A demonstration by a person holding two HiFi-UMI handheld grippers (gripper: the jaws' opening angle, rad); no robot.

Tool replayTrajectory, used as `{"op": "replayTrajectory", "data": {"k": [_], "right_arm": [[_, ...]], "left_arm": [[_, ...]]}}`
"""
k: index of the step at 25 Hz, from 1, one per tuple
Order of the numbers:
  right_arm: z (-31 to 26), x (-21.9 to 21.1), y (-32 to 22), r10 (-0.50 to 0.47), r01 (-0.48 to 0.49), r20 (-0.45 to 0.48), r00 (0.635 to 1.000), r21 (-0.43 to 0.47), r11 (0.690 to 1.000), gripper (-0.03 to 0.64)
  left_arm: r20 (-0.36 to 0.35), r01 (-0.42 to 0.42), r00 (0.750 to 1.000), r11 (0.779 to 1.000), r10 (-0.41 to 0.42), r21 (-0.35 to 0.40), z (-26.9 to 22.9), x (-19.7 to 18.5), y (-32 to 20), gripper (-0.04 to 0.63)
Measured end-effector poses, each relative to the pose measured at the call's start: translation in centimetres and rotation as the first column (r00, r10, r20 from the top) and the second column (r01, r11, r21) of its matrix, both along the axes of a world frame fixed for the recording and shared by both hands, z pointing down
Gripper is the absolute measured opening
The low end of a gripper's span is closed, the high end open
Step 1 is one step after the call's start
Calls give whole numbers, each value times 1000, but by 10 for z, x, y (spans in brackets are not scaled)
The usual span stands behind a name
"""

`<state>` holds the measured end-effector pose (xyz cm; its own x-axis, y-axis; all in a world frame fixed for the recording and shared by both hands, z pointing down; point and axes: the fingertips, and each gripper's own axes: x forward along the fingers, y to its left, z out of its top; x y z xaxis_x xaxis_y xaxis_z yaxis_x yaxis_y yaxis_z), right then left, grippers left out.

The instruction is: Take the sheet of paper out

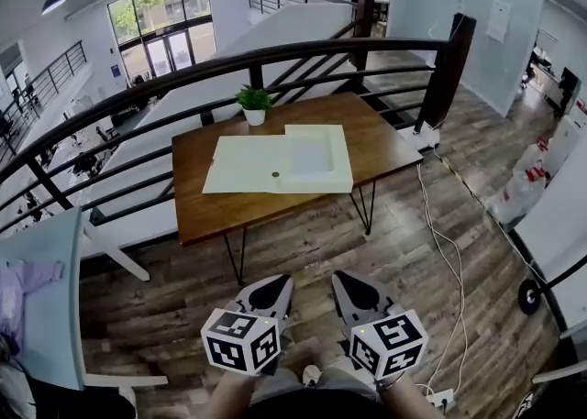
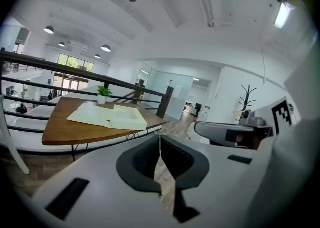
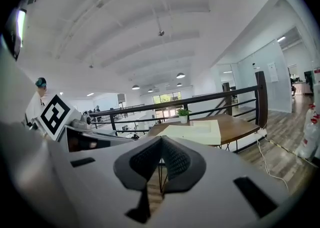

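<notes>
A pale cream paper folder (image 1: 316, 159) lies on the wooden table (image 1: 211, 211) with its flap (image 1: 240, 165) spread flat to the left and a small dark snap at the join. No separate sheet shows. The folder also appears far ahead in the left gripper view (image 2: 112, 115) and the right gripper view (image 3: 200, 131). My left gripper (image 1: 271, 291) and right gripper (image 1: 347, 287) hover side by side over the floor, well short of the table's front edge. Both point toward the table, and the left gripper (image 2: 160, 137) and right gripper (image 3: 161, 139) have their pads together with nothing between them.
A small potted plant (image 1: 254, 104) stands at the table's far edge, just behind the folder. A dark railing (image 1: 275, 55) runs behind the table. A white cable (image 1: 449, 252) trails over the wood floor on the right, and a pale desk (image 1: 41, 289) stands at the left.
</notes>
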<state>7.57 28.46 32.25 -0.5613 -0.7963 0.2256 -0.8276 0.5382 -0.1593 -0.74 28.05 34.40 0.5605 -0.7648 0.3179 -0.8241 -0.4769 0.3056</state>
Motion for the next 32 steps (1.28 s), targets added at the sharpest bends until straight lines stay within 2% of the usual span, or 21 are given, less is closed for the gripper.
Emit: {"op": "replayTrajectory", "data": {"k": [3, 7, 12, 18, 26, 32], "right_arm": [[-3, 4, -3, 2, -2, 38, 999, 12, 1000, 28], [4, 10, -4, -15, 16, 55, 998, -3, 1000, 28], [19, 14, -5, -49, 52, 68, 997, -47, 998, 28], [27, 21, -15, -47, 56, 106, 993, -85, 995, 28], [37, 20, -54, -42, 58, 131, 990, -120, 991, 28], [39, 4, -115, -35, 49, 116, 993, -120, 992, 28]], "left_arm": [[-43, -24, 999, 999, 25, 36, -7, 5, -2, 20], [-65, -66, 995, 996, 70, 58, -8, 16, -1, 19], [-79, -67, 995, 998, 68, 16, 5, 23, 0, 18], [-105, -65, 992, 998, 66, 11, 4, 28, -10, 20], [-118, -57, 991, 998, 55, -11, 16, 27, -57, 20], [-127, -55, 991, 997, 48, -52, 25, 9, -121, 20]]}}
